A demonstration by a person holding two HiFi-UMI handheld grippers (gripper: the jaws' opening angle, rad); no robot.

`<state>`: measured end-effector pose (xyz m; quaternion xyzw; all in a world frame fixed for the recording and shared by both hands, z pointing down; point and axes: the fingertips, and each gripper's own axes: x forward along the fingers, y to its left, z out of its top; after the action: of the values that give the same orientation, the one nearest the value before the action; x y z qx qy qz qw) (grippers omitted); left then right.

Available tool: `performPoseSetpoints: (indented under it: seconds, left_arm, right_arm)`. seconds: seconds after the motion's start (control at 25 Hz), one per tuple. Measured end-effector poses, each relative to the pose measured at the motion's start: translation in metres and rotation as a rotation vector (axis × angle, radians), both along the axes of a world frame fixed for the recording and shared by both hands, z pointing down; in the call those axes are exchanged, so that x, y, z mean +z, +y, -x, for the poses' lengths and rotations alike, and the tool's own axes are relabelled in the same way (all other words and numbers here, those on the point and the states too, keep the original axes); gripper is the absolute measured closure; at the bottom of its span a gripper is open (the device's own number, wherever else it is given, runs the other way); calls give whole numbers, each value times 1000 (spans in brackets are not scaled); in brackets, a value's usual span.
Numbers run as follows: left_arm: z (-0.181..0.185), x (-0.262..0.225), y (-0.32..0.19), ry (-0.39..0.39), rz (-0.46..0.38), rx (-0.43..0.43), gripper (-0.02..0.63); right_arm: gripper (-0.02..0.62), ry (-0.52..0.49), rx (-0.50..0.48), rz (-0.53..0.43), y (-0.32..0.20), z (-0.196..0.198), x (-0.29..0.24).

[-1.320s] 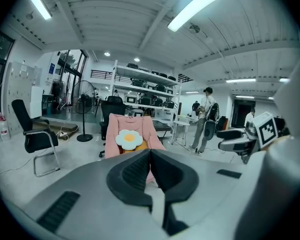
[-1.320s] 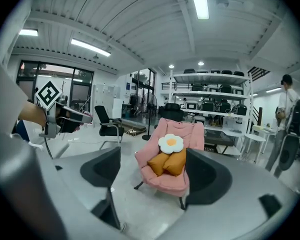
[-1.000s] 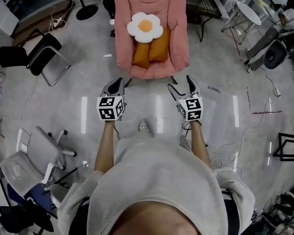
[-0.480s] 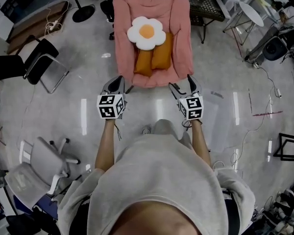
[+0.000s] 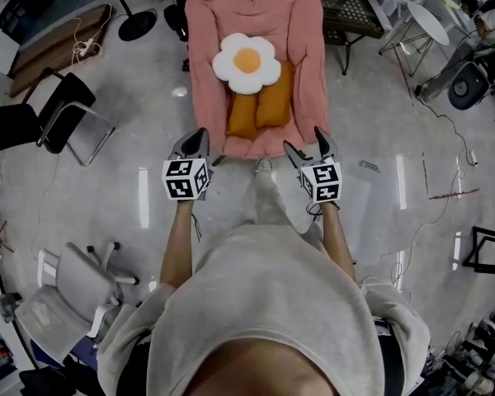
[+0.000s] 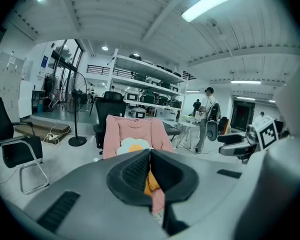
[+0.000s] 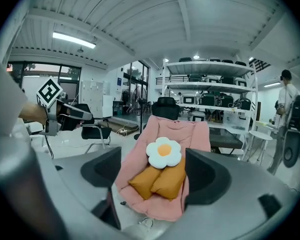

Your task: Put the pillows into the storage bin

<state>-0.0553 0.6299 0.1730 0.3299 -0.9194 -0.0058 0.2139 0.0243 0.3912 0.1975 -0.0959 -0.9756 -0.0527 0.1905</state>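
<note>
Just in front of the pink chair [image 5: 307, 56], whose seat holds a flower pillow [image 5: 246, 61] overlapping two orange pillows [image 5: 258, 110], my left gripper [image 5: 198, 139] is closed and empty and my right gripper [image 5: 306, 142] gapes wide, so a one-sided grab could drag the stack off the seat.

Head view, clock read from frame centre.

Pink chair [image 5: 205, 73] at 12 o'clock, standing on the floor [image 5: 107, 196]. Its seat carries three items: flower pillow [image 5: 246, 58] toward the backrest, and two orange pillows [image 5: 242, 115] [image 5: 274, 97] side by side at the flower's 6 o'clock, touching each other, upper ends tucked under the flower.

Floor, grey and glossy, carries:
- black chair [image 5: 33, 122], 10 o'clock
- fan base [image 5: 138, 25], 11 o'clock
- grey swivel chair [image 5: 74, 283], 8 o'clock
- white table [image 5: 429, 25], 1 o'clock
- loose cable [image 5: 447, 126], 3 o'clock
</note>
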Motion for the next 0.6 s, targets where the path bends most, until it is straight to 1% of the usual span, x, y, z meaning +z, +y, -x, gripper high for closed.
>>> performPoseSetpoints:
  seconds: [0.16,0.32,0.6]
  left_arm:
    - [41,2,-24,4,11,2,595]
    - [85,7,-48,20,30,-2,594]
    - [180,8,-90,56,49,-22,595]
  right_arm:
    - [212,17,-5,17,-20,43,10]
    - [212,27,-25,31,-39,94,14]
    - [212,57,-52,61,-76,194,19]
